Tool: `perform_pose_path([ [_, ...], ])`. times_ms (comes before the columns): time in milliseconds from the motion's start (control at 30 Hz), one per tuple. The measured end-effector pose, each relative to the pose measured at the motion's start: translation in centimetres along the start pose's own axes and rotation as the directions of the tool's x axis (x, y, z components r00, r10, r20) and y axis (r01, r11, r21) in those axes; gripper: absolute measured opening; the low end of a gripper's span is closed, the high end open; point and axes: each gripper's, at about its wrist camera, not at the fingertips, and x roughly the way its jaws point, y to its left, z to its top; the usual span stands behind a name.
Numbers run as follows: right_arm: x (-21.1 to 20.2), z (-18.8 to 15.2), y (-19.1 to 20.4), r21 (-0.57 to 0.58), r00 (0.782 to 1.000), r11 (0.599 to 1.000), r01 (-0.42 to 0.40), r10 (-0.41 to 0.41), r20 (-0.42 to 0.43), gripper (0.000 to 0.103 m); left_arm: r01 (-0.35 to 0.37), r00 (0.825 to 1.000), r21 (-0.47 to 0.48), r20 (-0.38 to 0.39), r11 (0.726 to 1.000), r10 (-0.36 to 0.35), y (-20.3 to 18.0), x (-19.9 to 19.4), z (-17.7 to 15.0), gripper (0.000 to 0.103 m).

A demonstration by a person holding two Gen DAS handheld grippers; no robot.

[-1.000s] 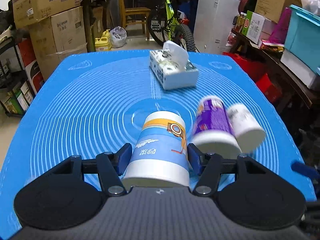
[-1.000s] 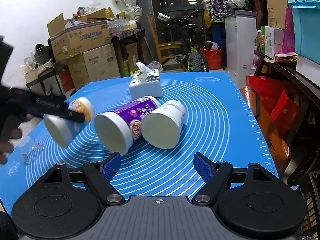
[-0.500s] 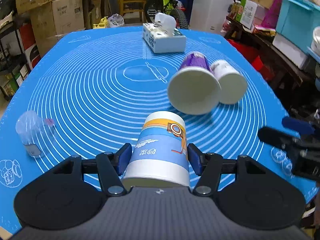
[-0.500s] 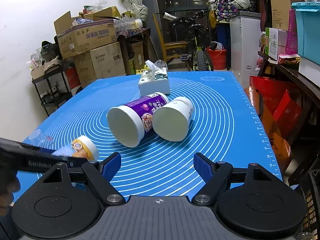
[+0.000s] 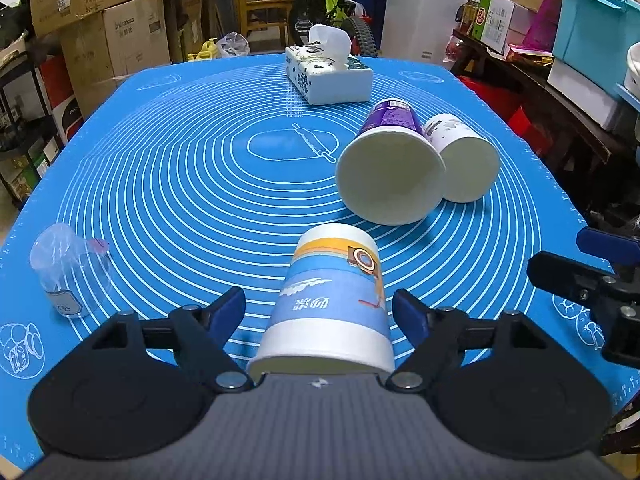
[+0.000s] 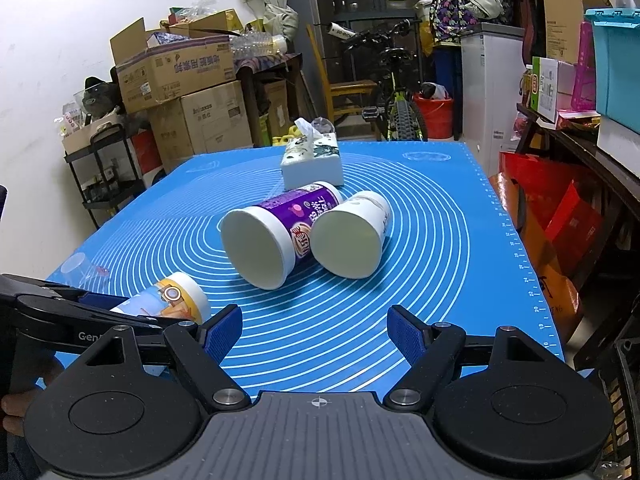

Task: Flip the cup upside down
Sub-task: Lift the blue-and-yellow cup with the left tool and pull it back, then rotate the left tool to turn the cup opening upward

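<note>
A: While my left gripper (image 5: pixel 319 308) sits low over the blue silicone baking mat (image 5: pixel 180 184), where's the cup?

B: Blue-and-orange printed paper cup (image 5: pixel 330 300) is right btwn my left pads, base pointing away from me, wide rim nearest the camera. Pads spread wide w/ a gap each side, so released, not clamping. From the right wrist view the cup (image 6: pixel 168 300) looks tilted, lying low on the mat; can't tell how much of it touches.

A: And your other claw?

B: Right gripper (image 6: pixel 316 332) is spread wide too, nothing btwn the pads. It hangs over the mat's near edge, to the right of the printed cup.

A: What else, relative to that cup?

B: Beyond it and a bit right: purple-labelled white paper cup (image 5: pixel 390 168) on its side, mouth facing me. Touching its right flank, a plain white paper cup w/ grey print (image 5: pixel 460 156), also on its side. Further back past both, a white tissue box w/ dark pattern (image 5: pixel 328 78), a tissue sticking up. Well left of the printed cup, a small clear plastic cup (image 5: pixel 70 276) standing mouth-down on the mat.
</note>
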Motion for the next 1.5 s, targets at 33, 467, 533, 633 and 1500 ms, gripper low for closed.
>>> perform_pose_path([
  [33,0.0,0.0,0.0,0.000,1.000,1.000,0.000,0.000,0.000,0.082,0.002,1.000,0.001,-0.001,1.000,-0.002,0.0,0.0,0.0,0.083],
  [467,-0.2,0.4,0.1,0.009,1.000,1.000,-0.023,0.023,-0.013,0.082,0.014,0.998,0.008,0.060,1.000,-0.015,0.4,-2.0,0.6,0.086],
  [533,-0.2,0.8,0.4,0.011,0.999,0.999,-0.034,0.035,-0.017,0.082,-0.004,0.996,0.004,0.086,1.000,0.004,0.9,-2.9,0.8,0.086],
  [633,0.3,1.7,1.2,0.018,0.996,0.997,-0.073,0.074,-0.042,0.083,-0.039,0.991,-0.013,0.125,0.999,0.040,1.9,-4.2,1.3,0.086],
  [1500,12.3,3.4,7.9,0.360,0.835,0.914,-0.189,0.342,-0.431,0.069,-0.250,0.949,-0.153,0.155,0.956,0.273,9.4,-4.9,0.9,0.096],
])
